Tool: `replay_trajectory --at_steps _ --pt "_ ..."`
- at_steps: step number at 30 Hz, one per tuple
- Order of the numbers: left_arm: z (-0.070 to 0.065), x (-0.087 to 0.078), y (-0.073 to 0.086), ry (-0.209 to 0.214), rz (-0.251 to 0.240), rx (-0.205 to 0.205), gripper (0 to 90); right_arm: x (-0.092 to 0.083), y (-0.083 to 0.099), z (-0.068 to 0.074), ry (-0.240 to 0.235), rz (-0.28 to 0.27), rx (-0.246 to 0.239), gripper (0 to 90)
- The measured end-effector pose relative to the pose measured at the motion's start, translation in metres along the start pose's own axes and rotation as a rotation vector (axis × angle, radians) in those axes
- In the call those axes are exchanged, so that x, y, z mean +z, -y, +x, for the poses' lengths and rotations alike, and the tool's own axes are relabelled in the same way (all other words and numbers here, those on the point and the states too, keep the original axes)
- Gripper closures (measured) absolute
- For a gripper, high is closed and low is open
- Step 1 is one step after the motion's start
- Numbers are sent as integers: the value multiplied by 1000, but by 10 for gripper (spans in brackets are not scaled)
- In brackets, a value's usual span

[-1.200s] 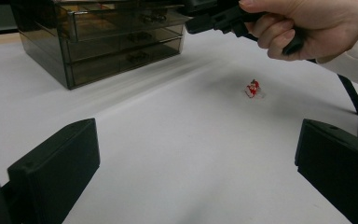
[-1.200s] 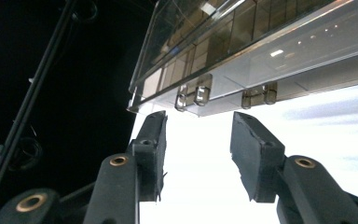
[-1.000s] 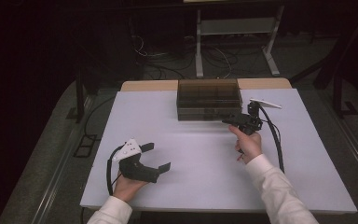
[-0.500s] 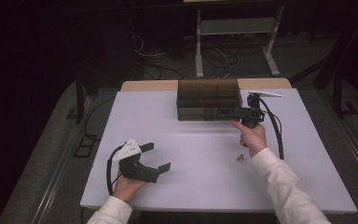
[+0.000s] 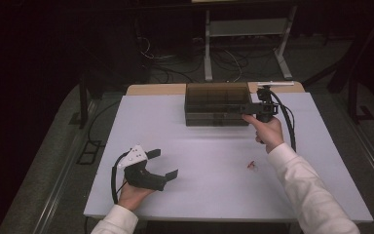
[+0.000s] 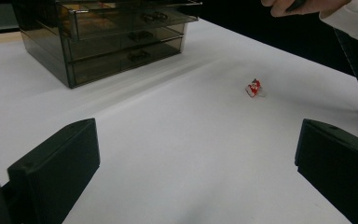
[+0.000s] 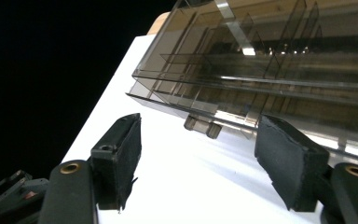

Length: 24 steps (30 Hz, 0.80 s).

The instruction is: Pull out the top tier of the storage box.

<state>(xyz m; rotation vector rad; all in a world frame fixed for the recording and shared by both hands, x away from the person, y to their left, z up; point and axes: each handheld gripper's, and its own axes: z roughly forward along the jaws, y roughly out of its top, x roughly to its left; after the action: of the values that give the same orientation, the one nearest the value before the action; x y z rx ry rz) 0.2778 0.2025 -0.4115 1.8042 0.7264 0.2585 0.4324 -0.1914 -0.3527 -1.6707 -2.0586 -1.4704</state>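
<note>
The right gripper (image 7: 198, 163), jaws spread and empty, faces a small handle (image 7: 203, 126) on the smoky transparent plastic drawer unit (image 5: 218, 103) just ahead; the left gripper (image 5: 163, 165), likewise open, rests well apart.

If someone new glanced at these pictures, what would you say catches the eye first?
Probably the smoky see-through drawer unit at the far edge of the white table, with the right tool held open against its right front. Next, the tiny red object lying alone on the table, nearer the person. The left tool waits open near the front left.
</note>
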Motion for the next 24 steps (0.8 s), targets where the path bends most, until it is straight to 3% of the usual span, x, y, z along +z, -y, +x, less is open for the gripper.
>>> replay_trajectory --at_steps 3,10,24 --pt "0 0 0 0 1 1 0 -1 -3 1 -3 7 -15 283" --pt "0 0 0 0 3 2 0 -4 -21 10 2 41 -113 232" --pt "0 0 0 1 1 1 0 3 -41 22 -12 100 -243 227"
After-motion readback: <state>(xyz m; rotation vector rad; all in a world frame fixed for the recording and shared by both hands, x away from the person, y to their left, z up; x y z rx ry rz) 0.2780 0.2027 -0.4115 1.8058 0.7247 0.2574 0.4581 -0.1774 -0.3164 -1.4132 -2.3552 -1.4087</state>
